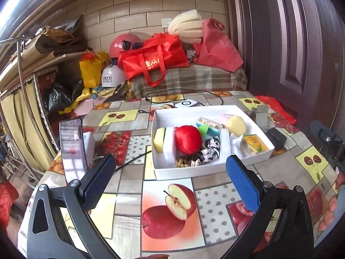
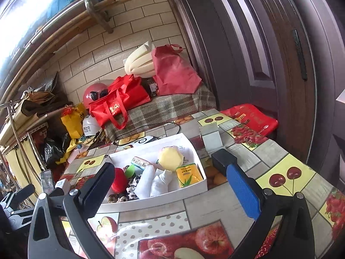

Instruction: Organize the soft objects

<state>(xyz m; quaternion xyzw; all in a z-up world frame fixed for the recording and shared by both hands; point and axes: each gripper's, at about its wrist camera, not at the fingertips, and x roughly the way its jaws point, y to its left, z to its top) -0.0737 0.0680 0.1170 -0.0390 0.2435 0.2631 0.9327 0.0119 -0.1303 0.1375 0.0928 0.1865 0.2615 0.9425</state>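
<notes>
Left gripper: fingers spread wide, nothing between them, above the tablecloth.
Right gripper: likewise wide apart, empty.
White box: just ahead on the table, two compartments.
Contents: one red plush apple, one yellow-white sponge, one yellow carton.

You face a cream brick wall with a dark brown door to its right. Below the wall a plaid-covered bench holds red bags. At left stands a cluttered shelf; bright daylight enters upper left.
</notes>
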